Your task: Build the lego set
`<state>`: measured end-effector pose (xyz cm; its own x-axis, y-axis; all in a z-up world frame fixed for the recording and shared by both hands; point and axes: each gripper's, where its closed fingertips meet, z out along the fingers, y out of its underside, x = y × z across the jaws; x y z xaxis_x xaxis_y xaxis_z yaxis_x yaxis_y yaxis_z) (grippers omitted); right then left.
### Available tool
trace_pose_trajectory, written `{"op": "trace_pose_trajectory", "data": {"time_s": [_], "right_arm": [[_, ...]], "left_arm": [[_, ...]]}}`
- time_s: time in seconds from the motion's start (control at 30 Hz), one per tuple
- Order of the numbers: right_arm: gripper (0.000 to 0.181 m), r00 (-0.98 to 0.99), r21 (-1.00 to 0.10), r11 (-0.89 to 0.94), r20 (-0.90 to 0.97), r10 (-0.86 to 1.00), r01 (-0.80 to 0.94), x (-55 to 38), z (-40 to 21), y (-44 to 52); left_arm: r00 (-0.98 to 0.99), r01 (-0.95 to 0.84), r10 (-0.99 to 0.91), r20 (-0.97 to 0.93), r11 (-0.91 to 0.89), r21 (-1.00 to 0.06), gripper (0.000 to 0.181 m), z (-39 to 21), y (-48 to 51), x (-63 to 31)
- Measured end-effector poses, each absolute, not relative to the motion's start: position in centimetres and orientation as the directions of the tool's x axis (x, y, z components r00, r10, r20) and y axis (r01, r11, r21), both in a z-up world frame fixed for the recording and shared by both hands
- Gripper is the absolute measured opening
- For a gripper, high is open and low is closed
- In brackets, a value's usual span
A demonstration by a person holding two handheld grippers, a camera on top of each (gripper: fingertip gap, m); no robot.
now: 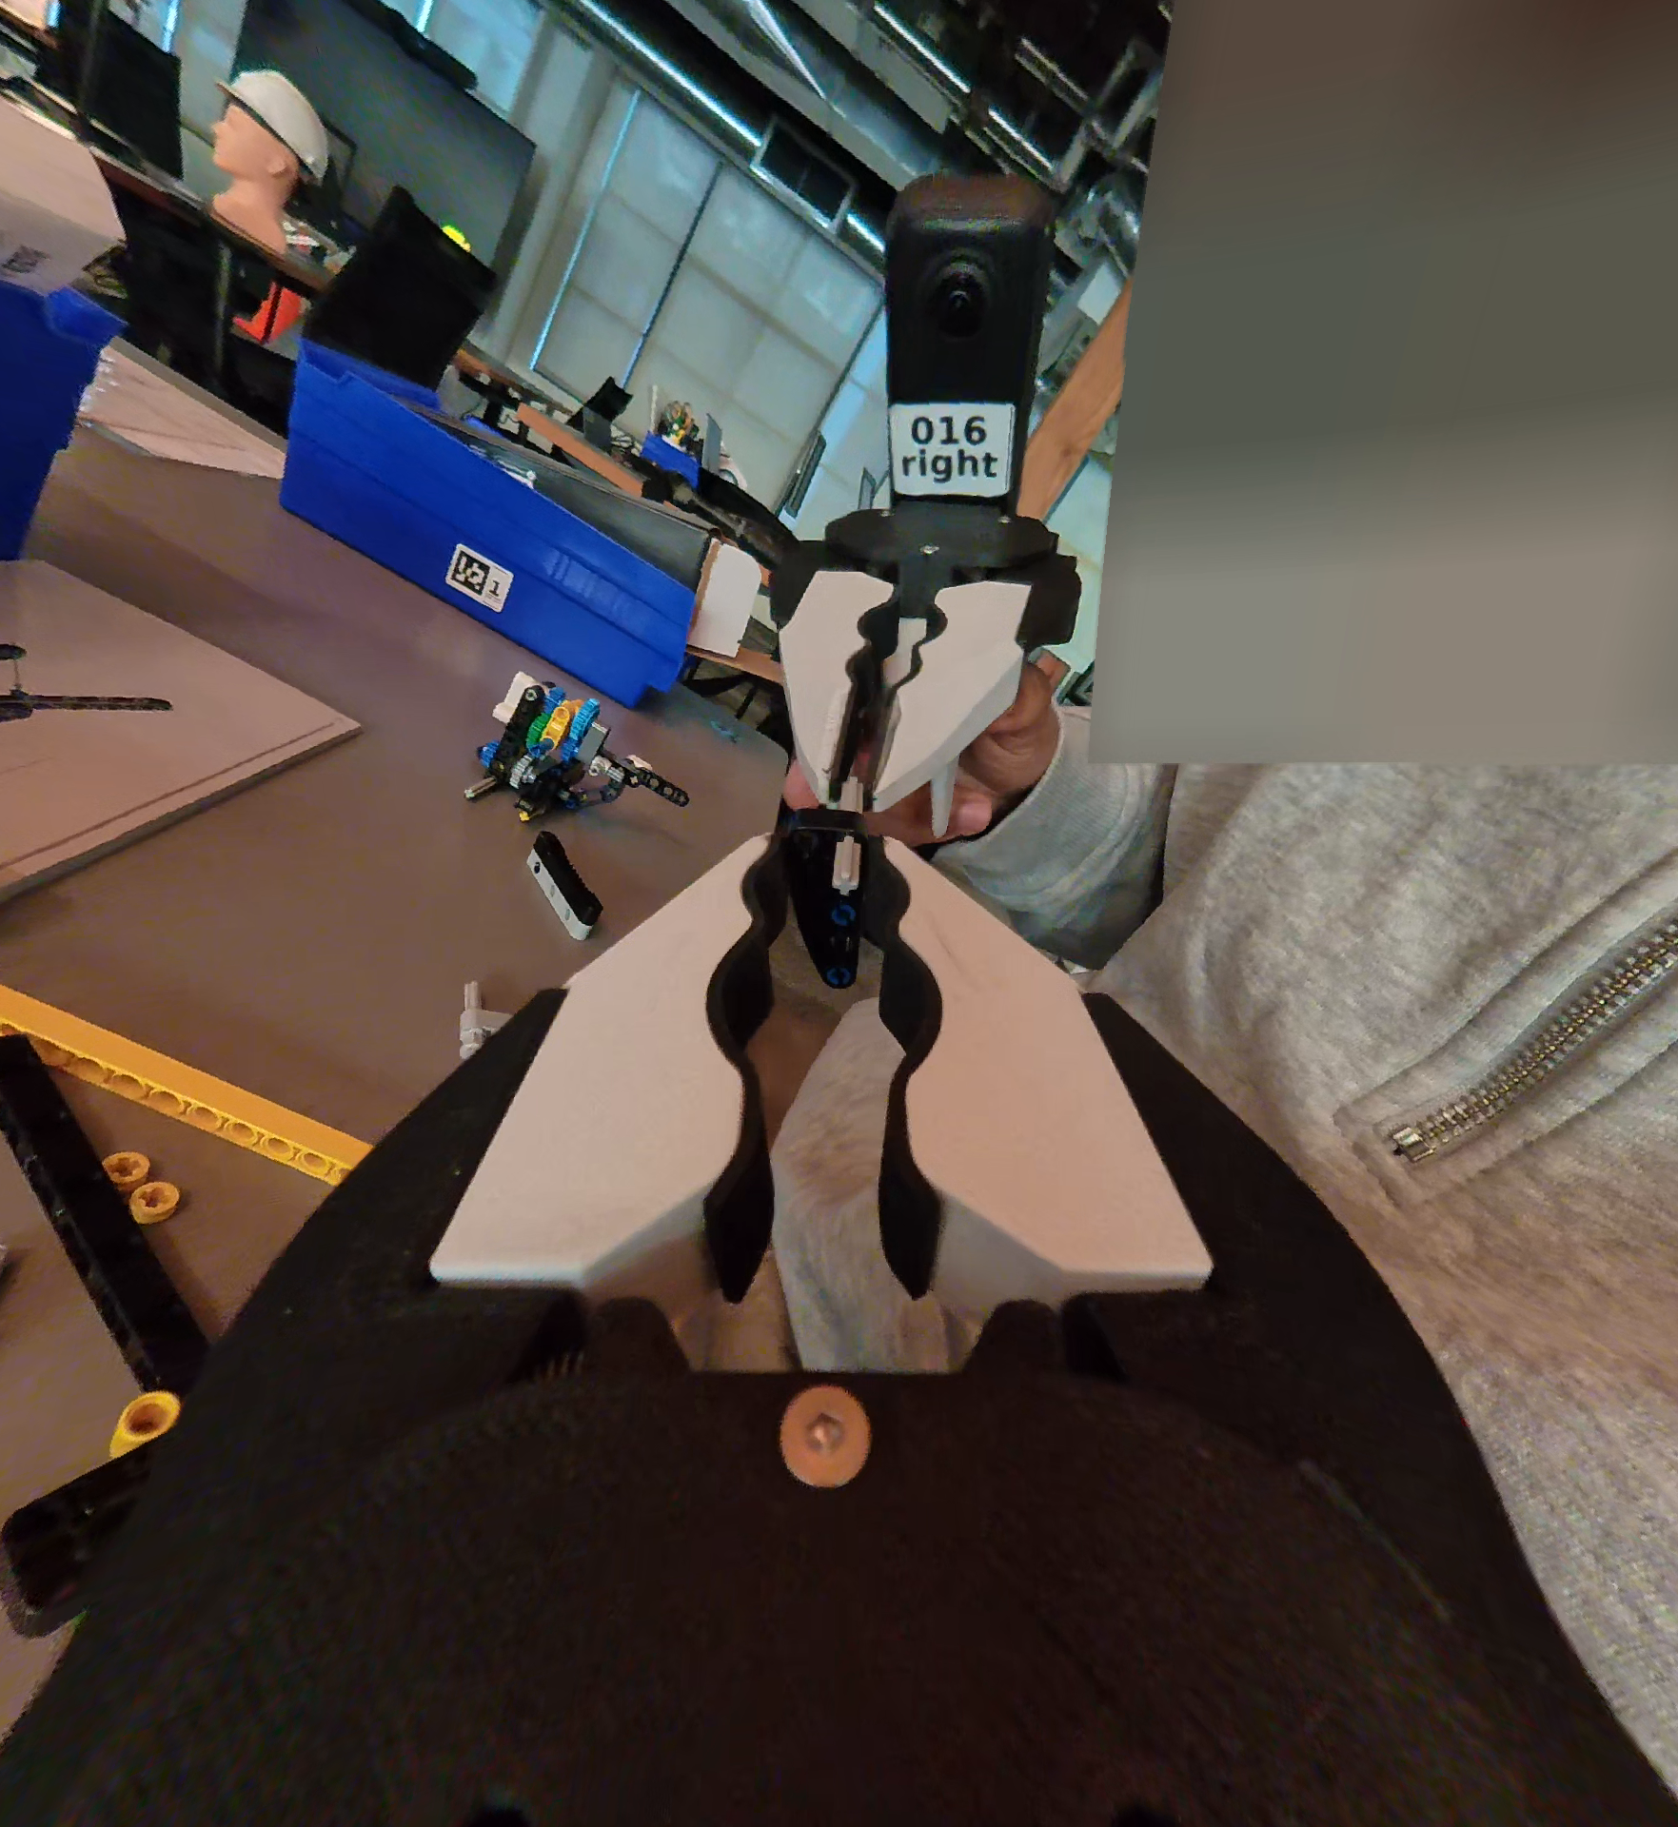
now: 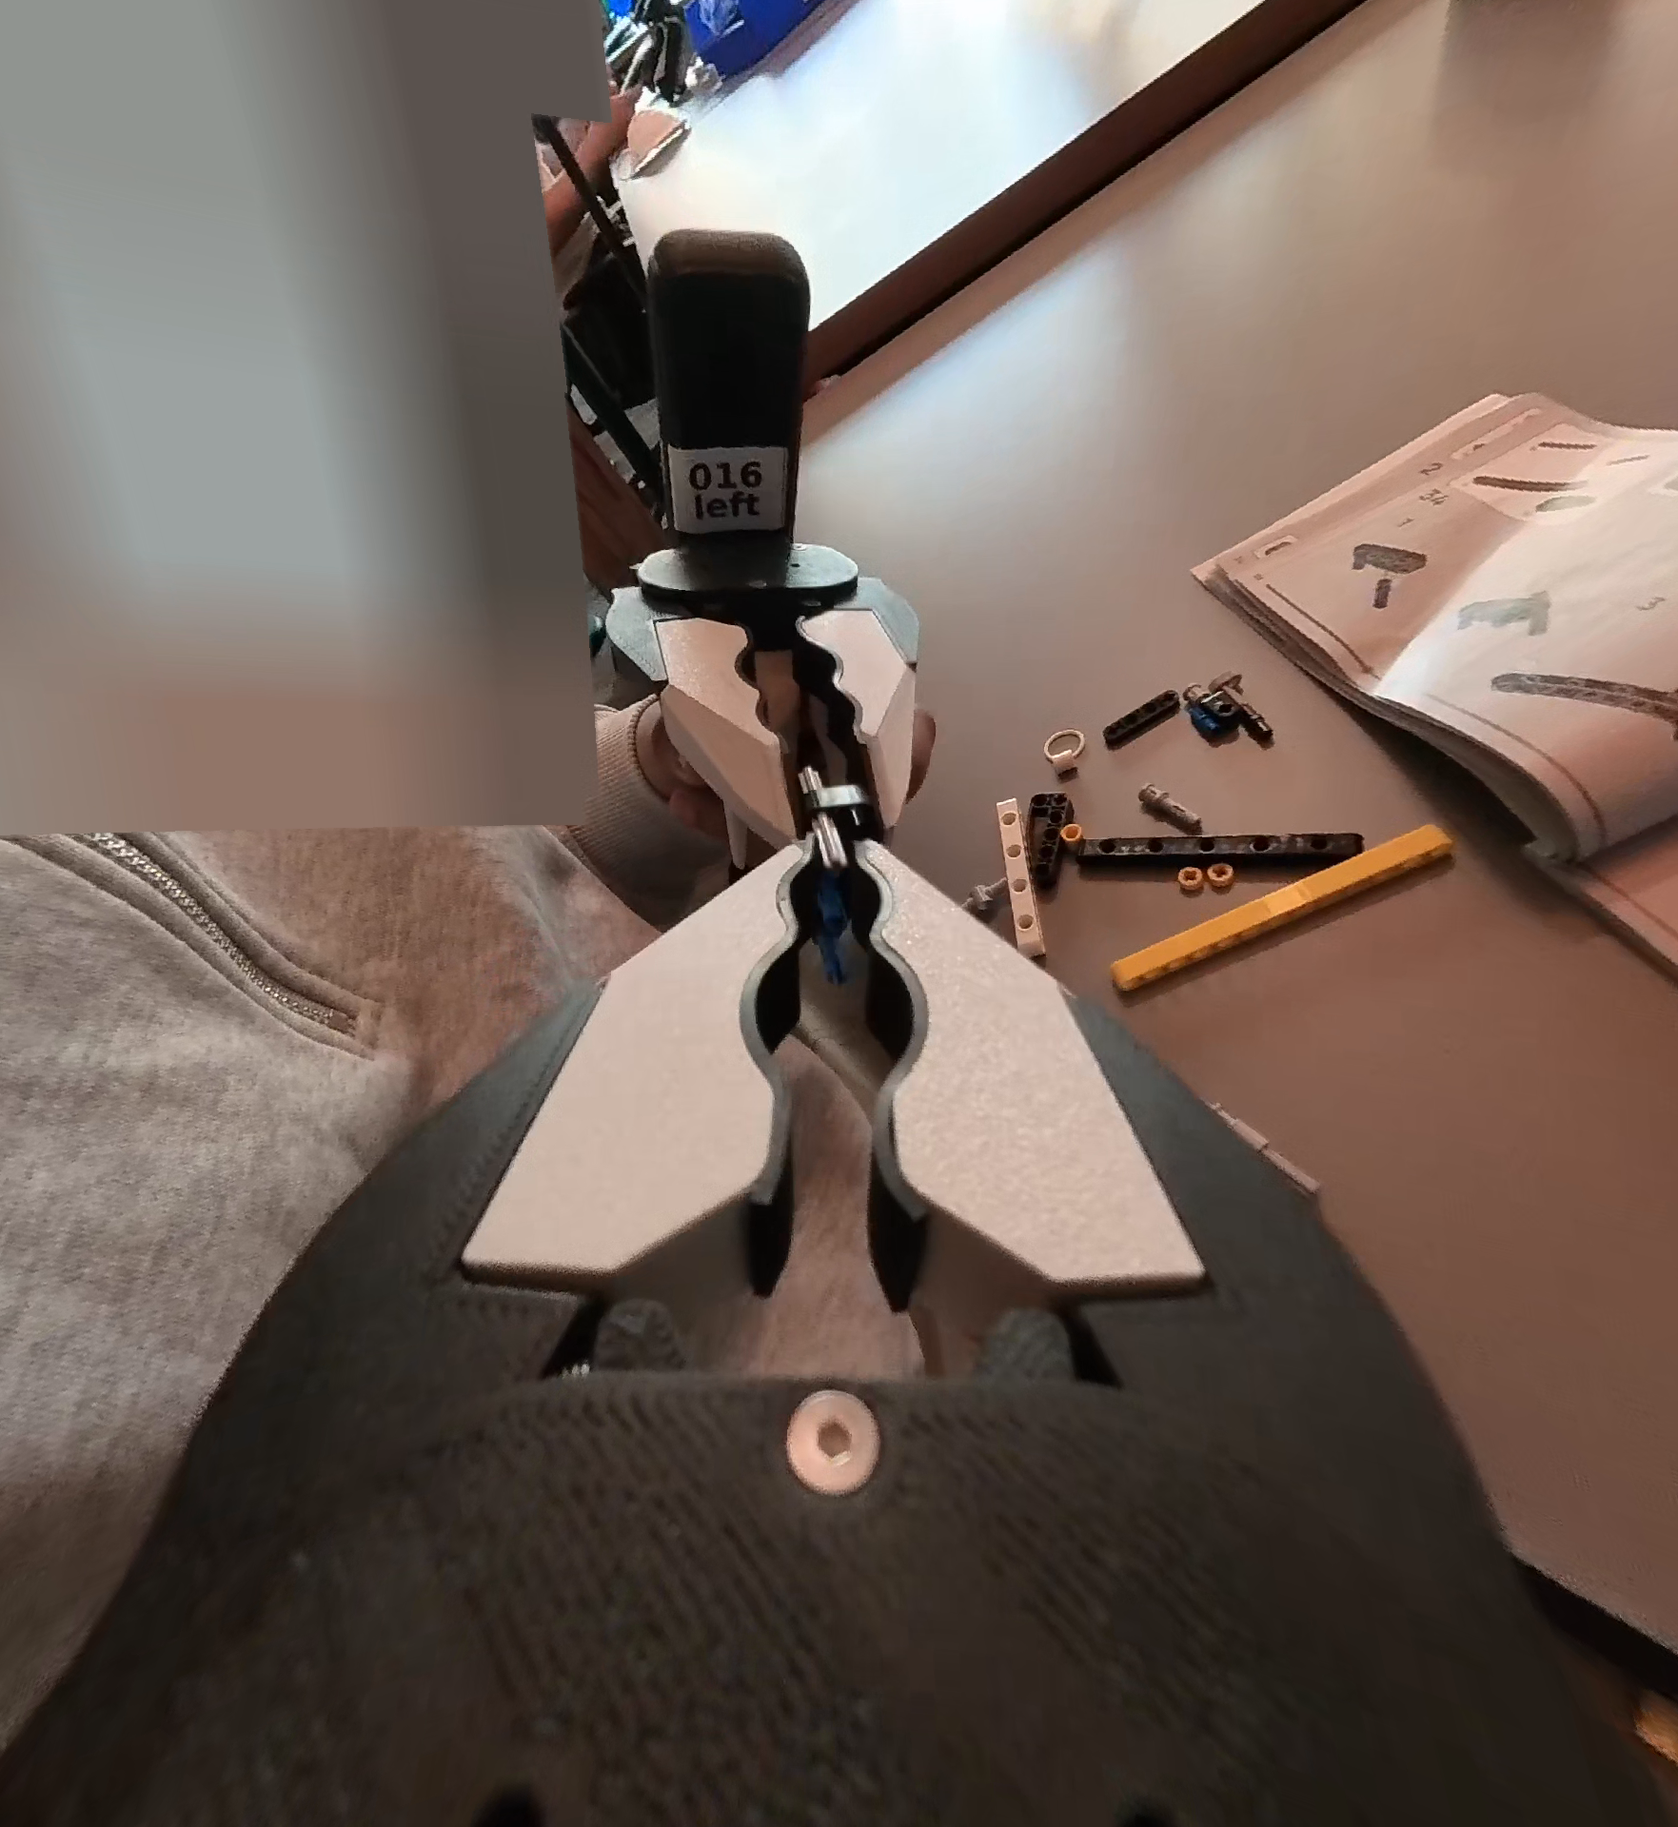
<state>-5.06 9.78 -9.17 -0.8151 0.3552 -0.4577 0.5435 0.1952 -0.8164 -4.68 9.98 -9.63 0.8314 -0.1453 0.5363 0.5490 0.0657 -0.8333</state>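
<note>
In the left wrist view my left gripper (image 1: 823, 845) is shut on a short black beam with blue pins (image 1: 833, 924), held in the air above a person's lap. My right gripper (image 1: 852, 791) faces it tip to tip and is shut on a small white-grey piece (image 1: 846, 852) that touches the beam's end. In the right wrist view my right gripper (image 2: 830, 855) pinches that piece, with a blue part (image 2: 831, 929) between its fingers and a grey part (image 2: 835, 816) sticking out toward my left gripper (image 2: 820, 786). How far the parts are joined is hidden.
On the brown table (image 1: 340, 929) lie a partly built model (image 1: 558, 751), a yellow beam (image 2: 1280, 905), a long black beam (image 2: 1220, 847), two yellow bushes (image 1: 142, 1186), small loose parts (image 2: 1200, 717) and an open instruction booklet (image 2: 1507, 633). Blue bins (image 1: 479, 534) stand behind. A grey zipped sweater (image 1: 1408, 1186) fills the near side.
</note>
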Motion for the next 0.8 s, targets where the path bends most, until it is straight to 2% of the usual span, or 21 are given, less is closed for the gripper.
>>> {"op": "trace_pose_trajectory", "data": {"time_s": [0.2, 0.8], "right_arm": [[0.003, -0.794, -0.786, 0.161, -0.551, 0.257, 0.598, -4.3, -8.3, 9.5], [0.003, -0.825, -0.818, 0.138, -0.533, 0.186, 0.559, -3.2, -6.7, 9.5]], "left_arm": [[0.824, 0.554, -0.206, 0.527, 0.100, -0.827, 0.011, -8.5, 9.8, -4.1], [0.843, 0.520, -0.248, 0.476, 0.155, -0.840, 0.011, -6.9, 9.7, -3.3]]}}
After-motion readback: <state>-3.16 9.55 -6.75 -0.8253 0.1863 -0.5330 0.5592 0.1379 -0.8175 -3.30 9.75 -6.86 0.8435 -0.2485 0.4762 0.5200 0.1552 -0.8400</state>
